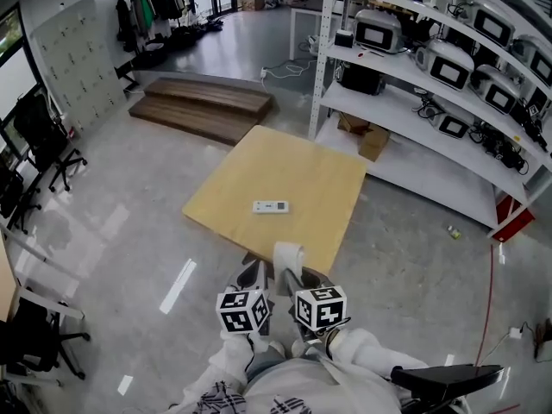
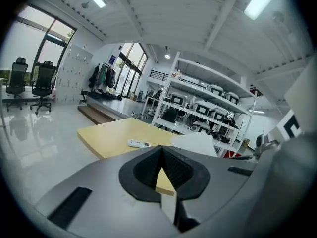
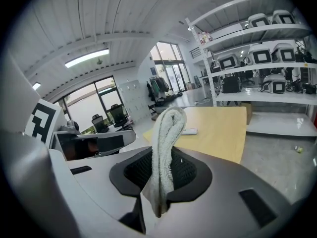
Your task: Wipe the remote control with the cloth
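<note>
- Head view: your left gripper (image 1: 251, 272) and right gripper (image 1: 291, 271) sit side by side, close in front of you, at the near edge of the surface (image 1: 332, 175). The cloth (image 1: 288, 254) stands up out of the right gripper, just to the right of the left one. The remote control (image 1: 270, 206) lies flat on the surface, ahead of both grippers and clear of them.
- Left gripper view: your left gripper (image 2: 161, 155) has its jaws pressed together with nothing between them. The remote control (image 2: 137, 144) lies ahead and a little to the left of the jaws, on the surface (image 2: 109, 133). The cloth (image 2: 195, 143) shows just to the right of the jaws.
- Right gripper view: your right gripper (image 3: 162, 172) is clamped on the cloth (image 3: 166, 133), a white folded towel that rises upright from between the jaws in a loop. The remote control (image 3: 188, 131) lies on the surface (image 3: 223, 128) ahead, just right of the cloth's top and not touching it. A shelving rack (image 3: 257, 58) stands farther off to the right.
</note>
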A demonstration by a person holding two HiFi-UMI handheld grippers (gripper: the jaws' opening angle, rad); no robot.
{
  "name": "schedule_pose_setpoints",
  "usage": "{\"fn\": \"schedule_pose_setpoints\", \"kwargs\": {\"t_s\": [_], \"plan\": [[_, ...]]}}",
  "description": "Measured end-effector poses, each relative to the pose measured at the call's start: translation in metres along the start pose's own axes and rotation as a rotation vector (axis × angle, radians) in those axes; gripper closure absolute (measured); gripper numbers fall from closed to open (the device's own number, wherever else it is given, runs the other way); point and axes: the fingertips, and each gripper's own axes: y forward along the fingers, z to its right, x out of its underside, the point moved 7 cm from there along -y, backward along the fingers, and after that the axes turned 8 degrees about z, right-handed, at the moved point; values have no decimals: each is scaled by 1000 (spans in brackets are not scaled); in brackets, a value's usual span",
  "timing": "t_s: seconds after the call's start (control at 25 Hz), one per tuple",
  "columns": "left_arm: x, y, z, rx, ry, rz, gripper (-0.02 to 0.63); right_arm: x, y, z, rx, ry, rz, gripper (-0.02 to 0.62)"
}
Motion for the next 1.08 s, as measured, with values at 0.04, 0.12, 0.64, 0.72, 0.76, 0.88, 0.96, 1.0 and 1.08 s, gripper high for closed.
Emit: {"fn": "schedule_pose_setpoints", "kwargs": {"t_s": [0.04, 0.12, 0.64, 0.72, 0.76, 0.88, 0.96, 1.0, 1.08], "plan": [[0, 0, 1, 2, 1, -2, 604, 0, -1, 1, -2, -1, -1, 506], [0, 1, 4, 7, 5, -6, 604, 0, -4, 1, -3, -9, -2, 506], [2, 3, 19, 20, 30, -1, 603, -2, -13, 6, 3, -18, 15, 506], [2, 2, 18, 19, 29, 0, 604, -2, -13, 5, 3, -18, 18, 506], [2, 2, 17, 18, 29, 0, 604, -2, -13, 5, 3, -18, 18, 506], [2, 2, 17, 15, 29, -1, 604, -2, -13, 6, 4, -15, 21, 506], [2, 3, 17, 13, 28, -1, 604, -2, -13, 7, 6, -12, 22, 506], [2, 3, 18, 13, 28, -2, 603, -2, -14, 8, 6, -12, 22, 506], [3, 4, 18, 12, 27, -2, 604, -2, -14, 9, 8, -10, 22, 506]]}}
